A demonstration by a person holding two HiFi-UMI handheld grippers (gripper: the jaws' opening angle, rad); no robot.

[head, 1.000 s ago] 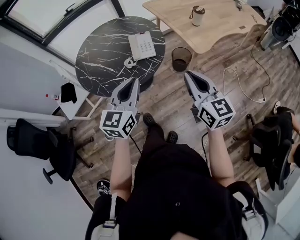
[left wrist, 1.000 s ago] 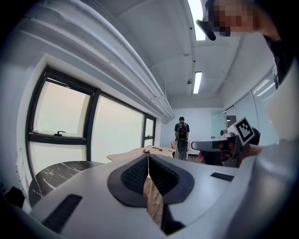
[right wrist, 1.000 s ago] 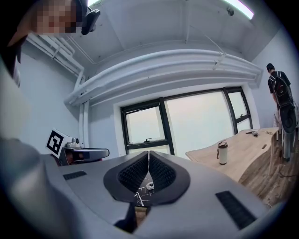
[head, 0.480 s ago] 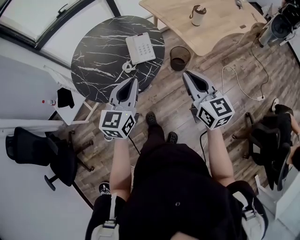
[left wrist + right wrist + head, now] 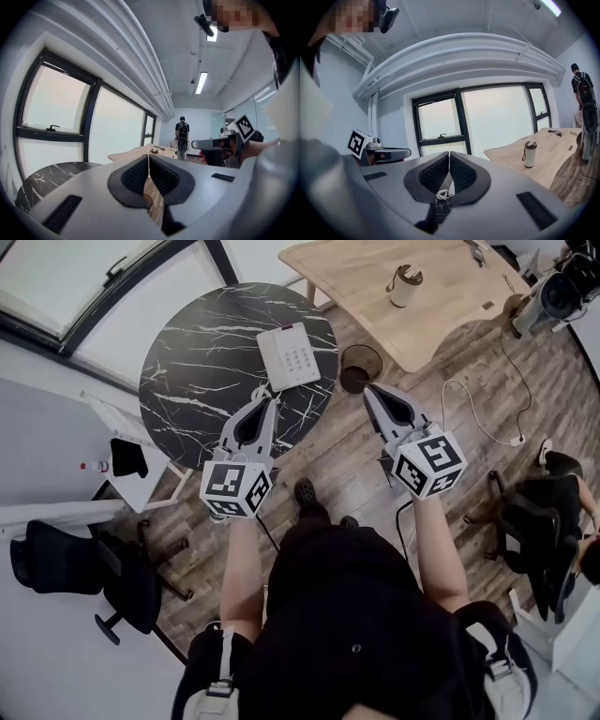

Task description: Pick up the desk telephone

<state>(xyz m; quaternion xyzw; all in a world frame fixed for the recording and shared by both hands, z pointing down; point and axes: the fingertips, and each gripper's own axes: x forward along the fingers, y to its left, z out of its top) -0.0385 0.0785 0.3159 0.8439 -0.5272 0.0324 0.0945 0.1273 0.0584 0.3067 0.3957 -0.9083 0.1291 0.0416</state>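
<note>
The left gripper (image 5: 271,399) and right gripper (image 5: 367,390), fingers (image 5: 136,176) together and empty, should open before flanking the flat white desk telephone (image 5: 289,354) on the round black marble desk (image 5: 187,381).

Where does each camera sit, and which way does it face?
Head view: on the person's head, facing steeply down at the marble table with the desk telephone; torso, forearms, left tool and right tool show.
Left gripper view: on the left tool, facing level past its shut jaws to windows; the right tool shows at right.
Right gripper view: on the right tool, facing level to windows and a tumbler; the left tool shows at left.
Shared: head and right gripper views both show the tumbler.
</note>
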